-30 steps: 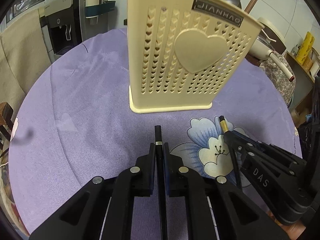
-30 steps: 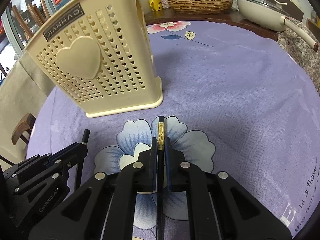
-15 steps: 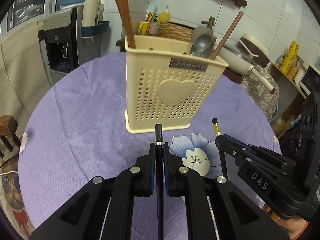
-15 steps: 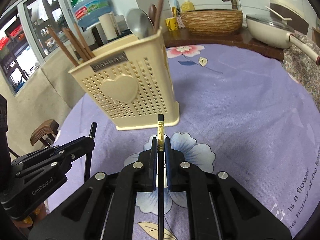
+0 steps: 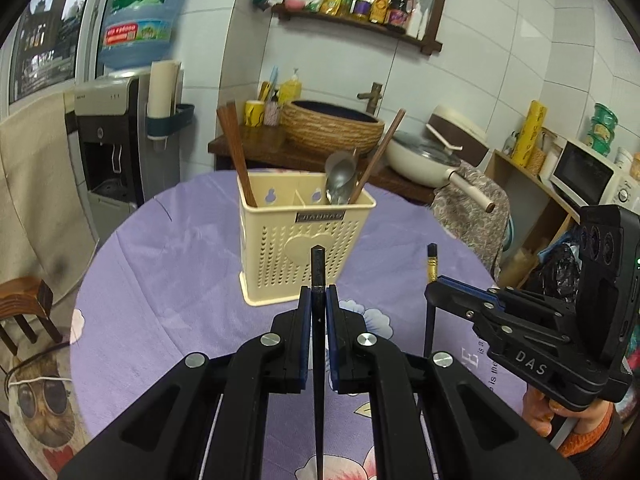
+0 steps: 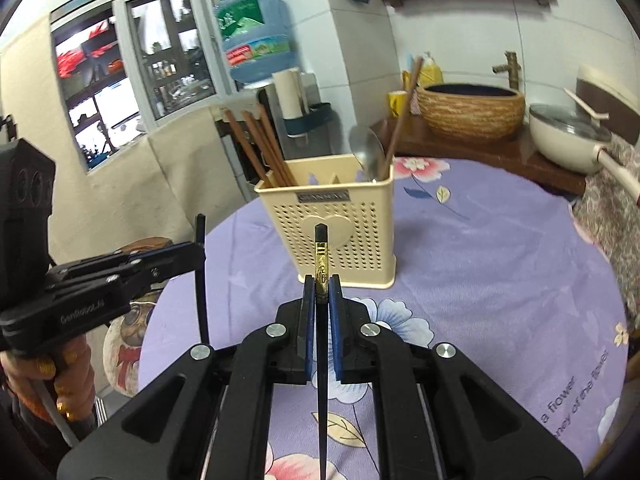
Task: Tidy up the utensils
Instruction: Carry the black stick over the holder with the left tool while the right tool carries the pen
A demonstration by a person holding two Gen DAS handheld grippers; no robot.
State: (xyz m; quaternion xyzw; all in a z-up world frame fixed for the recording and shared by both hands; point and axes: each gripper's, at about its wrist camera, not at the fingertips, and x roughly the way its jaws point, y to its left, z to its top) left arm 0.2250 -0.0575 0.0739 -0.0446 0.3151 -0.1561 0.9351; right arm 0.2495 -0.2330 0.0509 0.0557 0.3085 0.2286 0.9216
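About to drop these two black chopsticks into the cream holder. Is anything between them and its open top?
Nothing visible. The left gripper and right gripper each hold a black chopstick short of the holder, with only bare tablecloth between. Brown chopsticks and a spoon occupy its end compartments.

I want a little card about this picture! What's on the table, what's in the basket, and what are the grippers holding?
table: round, purple flowered cloth
basket: cream caddy, upright, heart on its front
left compartment: brown chopsticks
right compartment: metal spoon and one brown chopstick
left gripper: shut on a black chopstick
right gripper: shut on a black chopstick with a gold band
both held chopsticks: above the table, in front of the caddy, not in it yet
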